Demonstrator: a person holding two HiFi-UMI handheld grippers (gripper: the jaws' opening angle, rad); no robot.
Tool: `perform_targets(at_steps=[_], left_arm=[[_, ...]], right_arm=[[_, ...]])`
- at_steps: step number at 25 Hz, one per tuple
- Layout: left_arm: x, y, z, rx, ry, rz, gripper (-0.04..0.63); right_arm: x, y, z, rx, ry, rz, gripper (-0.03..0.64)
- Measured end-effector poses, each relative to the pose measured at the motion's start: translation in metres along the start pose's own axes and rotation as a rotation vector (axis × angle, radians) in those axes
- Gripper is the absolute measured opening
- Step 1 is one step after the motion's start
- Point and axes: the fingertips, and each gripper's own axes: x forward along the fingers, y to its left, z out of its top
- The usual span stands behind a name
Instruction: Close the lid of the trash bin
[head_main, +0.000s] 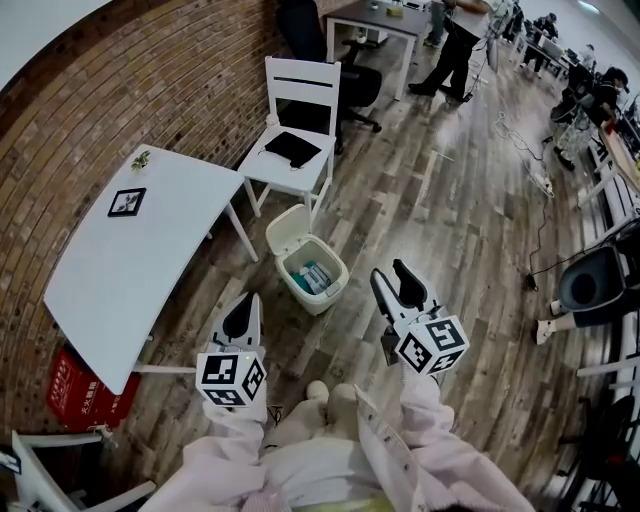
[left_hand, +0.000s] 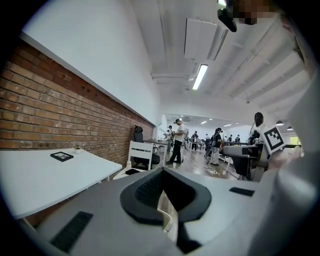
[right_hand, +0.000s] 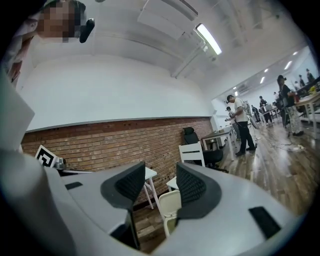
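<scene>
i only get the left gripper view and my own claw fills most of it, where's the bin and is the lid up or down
observer: In the head view, the trash bin stands on the floor beside the white table. Its lid stands open at the far edge.
operator: anything inside it
observer: Yes, some pale and teal packaging lies inside.
operator: and the right claw
observer: The right claw is open and empty. The raised lid shows between its jaws.
</scene>
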Motion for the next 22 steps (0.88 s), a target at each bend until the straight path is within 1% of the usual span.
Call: perform_targets(at_steps=[6,10,18,22], left_arm=[[0.020,0.009,-0.004,-0.009,0.019,0.010,-0.008],[0.038,0.026,-0.005,-0.031,0.032,0.047,-0.008],[0.104,0.051,0.002,-0.091,0.042,0.118,-0.008],[0.131,0.067,0.001,-0.126,0.056,0.179,-0.008]], right_arm=[[0.022,-0.013,-0.005,0.022,0.022,0.017,0.178],[0.055,-0.022,-0.007,0.028,0.045,0.046,0.178],[0.141,-0.054,0.001,0.021,0.099,0.157,0.178],[0.186,-0.068,-0.002,0.007,0.146,0.225,0.178]])
